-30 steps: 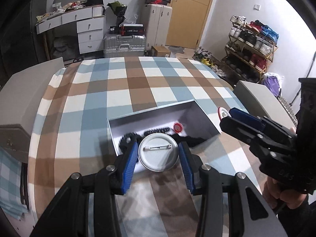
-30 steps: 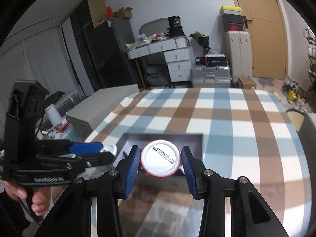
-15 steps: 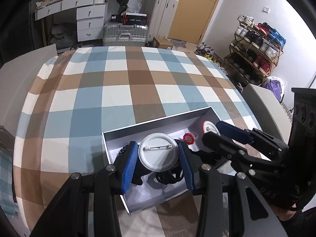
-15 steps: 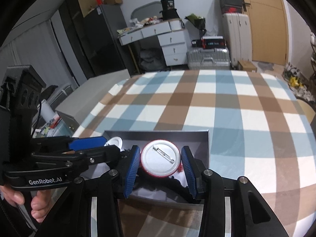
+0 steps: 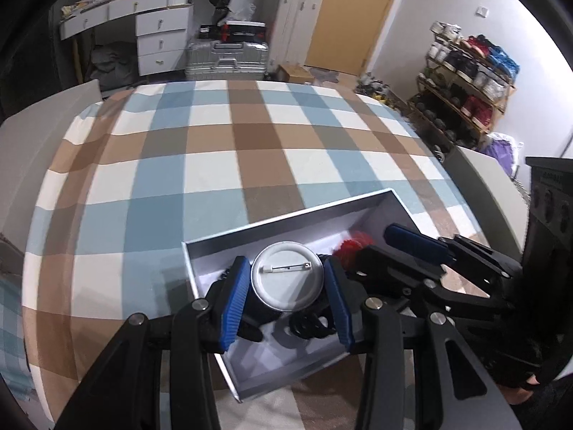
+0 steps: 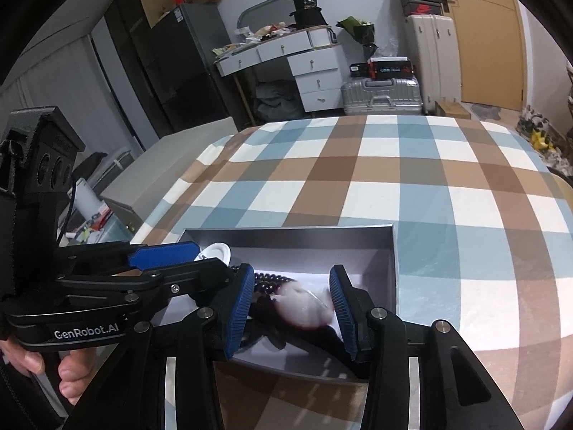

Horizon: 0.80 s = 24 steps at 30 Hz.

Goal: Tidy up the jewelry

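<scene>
Silver badge [image 5: 286, 283], pin side up, is clamped between the pads of the left tool [image 5: 284, 263], low over the grey box [image 5: 286, 215] on the plaid cloth. Right tool [image 6: 290, 270] stands part open over the same box. Its red-rimmed badge [image 6: 304, 308] shows blurred and apparently loose, beside dark beads [image 6: 272, 283]. Step judged: depositing. Next, the left tool should open and both should lift clear.

The work surface is a bed covered by a plaid sheet [image 5: 222, 165] in blue, brown and white. At 12 o'clock in the left wrist view: a white desk with drawers [image 5: 157, 36], a silver suitcase [image 5: 227, 57], upright white suitcases [image 5: 293, 25] and a wooden door [image 5: 347, 18]. At 2 o'clock: a shoe rack [image 5: 465, 82] against a white wall. In the right wrist view, a dark cabinet [image 6: 161, 68] stands at 10 o'clock.
</scene>
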### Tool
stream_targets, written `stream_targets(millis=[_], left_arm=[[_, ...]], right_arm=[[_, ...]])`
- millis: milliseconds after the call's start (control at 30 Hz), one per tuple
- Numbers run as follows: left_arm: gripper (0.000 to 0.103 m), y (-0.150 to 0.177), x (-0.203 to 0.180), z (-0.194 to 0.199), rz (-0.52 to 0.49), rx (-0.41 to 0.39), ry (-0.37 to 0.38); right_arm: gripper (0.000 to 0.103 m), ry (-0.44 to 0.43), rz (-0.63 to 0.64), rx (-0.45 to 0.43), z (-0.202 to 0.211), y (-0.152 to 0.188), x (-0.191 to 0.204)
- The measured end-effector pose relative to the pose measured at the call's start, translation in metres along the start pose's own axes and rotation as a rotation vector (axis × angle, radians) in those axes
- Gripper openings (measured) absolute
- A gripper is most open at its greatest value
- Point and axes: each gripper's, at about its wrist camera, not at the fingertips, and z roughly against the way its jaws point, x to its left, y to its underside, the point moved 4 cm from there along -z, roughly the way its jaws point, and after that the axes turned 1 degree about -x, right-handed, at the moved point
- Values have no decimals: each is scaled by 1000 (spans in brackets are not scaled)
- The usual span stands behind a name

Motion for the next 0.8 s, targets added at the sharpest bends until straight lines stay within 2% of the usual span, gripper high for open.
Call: stream_targets(millis=[67,133,267,367,533,800], left_arm=[[39,1,-1,-1,-16,2,-29],[50,2,-1,-2,-40,7,-55],[50,3,2,1,-34,0,-56],[50,3,2,3,-49,-8,-85],[50,3,0,7,-45,-14,-78],[51,2,-6,23,-56,-80,-109]], right_arm=[[44,1,-10,2,1,2,-2],[44,3,-13,0,3,2,-2],[44,15,-5,-11,10,3,-3],[44,14,-9,-16,14,3,-3],[44,16,-4,-36,21,1,-1],[44,49,-3,-81,37,0,2]])
